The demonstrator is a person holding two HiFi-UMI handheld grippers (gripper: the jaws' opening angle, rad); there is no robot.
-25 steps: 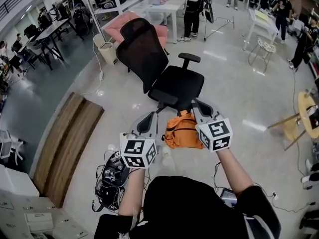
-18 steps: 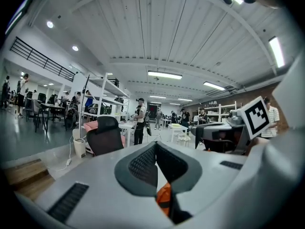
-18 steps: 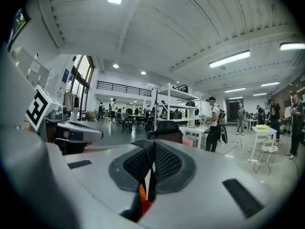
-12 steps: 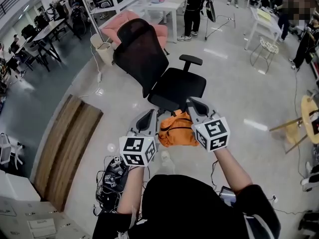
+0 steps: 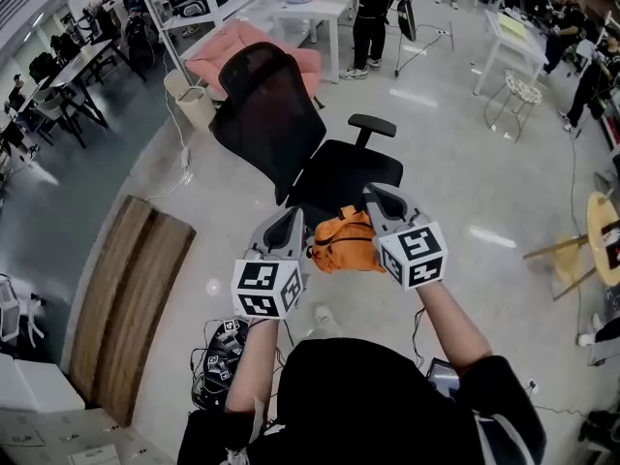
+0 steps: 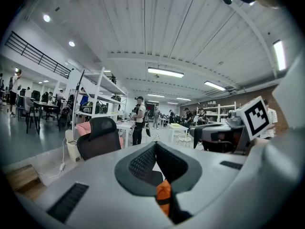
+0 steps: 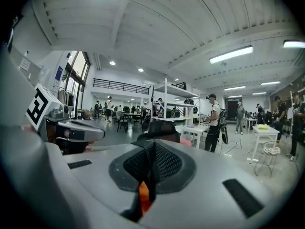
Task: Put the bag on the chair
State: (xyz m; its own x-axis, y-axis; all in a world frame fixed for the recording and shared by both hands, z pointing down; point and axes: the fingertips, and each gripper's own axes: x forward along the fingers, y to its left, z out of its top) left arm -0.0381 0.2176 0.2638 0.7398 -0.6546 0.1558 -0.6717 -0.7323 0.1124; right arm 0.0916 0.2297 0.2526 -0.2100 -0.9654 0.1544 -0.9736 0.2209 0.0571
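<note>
One orange bag (image 5: 347, 241) hangs at the front edge of the one black chair (image 5: 354, 168). The left gripper (image 5: 294, 223) and the right gripper (image 5: 376, 200) each pinch its cloth tight.

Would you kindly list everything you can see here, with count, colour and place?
orange fabric bag: one, orange, held up in the air, near the chair's seat front
black mesh office chair: one, black, on the floor ahead
pink padded seat: one, pink, behind the chair
white table: one, white, far middle
wooden floor panel: one, brown, floor at left
black cable tangle: one, black, floor at lower left
round wooden table: one, tan, right edge
left hand-held gripper: one, grey, shut on the bag
right hand-held gripper: one, grey, shut on the bag
</note>
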